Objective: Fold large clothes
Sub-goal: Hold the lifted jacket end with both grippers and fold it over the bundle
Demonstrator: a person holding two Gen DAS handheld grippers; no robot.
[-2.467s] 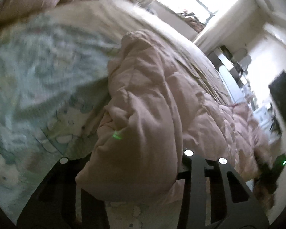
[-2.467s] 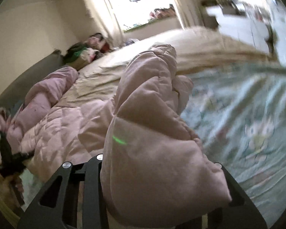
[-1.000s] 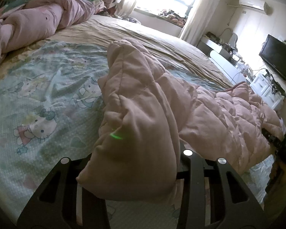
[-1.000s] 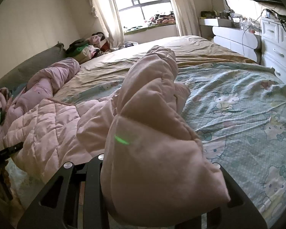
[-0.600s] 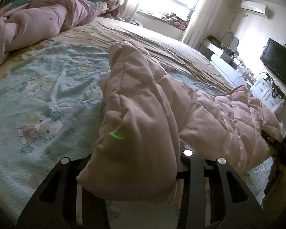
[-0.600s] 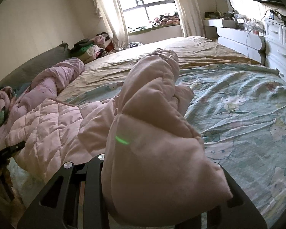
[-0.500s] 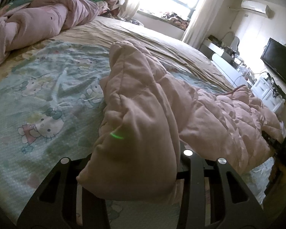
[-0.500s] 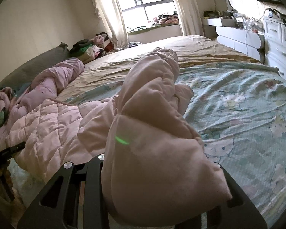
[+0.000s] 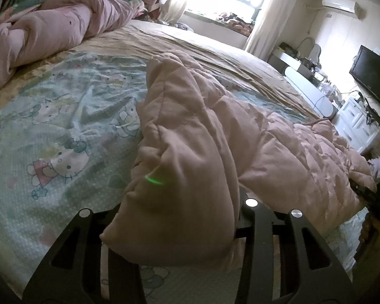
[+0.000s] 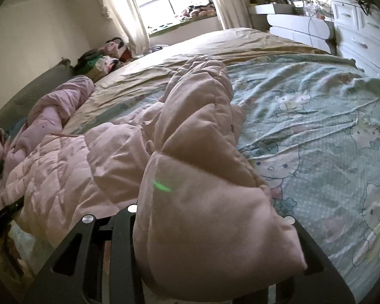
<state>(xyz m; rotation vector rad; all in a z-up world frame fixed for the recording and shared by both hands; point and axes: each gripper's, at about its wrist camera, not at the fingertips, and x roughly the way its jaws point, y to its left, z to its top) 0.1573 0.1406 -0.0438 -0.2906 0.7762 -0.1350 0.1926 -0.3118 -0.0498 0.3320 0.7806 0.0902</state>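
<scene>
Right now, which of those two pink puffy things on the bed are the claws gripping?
The pale peach-pink quilted coat, bunched in both claws. The mauve rolled quilt lies untouched near the headboard.

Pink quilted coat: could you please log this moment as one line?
left gripper: shut on pink quilted coat | right gripper: shut on coat | coat over bed sheet

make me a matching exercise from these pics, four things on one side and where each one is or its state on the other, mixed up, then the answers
Things:
1. pink quilted coat
2. cartoon bedsheet
3. rolled pink duvet
4. television

Places or states:
A. on the wall at the right of the left wrist view
B. spread flat over the mattress
C. bunched along the far left of the bed
D. gripped at two bunched parts, by the left gripper and the right gripper

Pairs: 1-D, 2-B, 3-C, 4-A
</scene>
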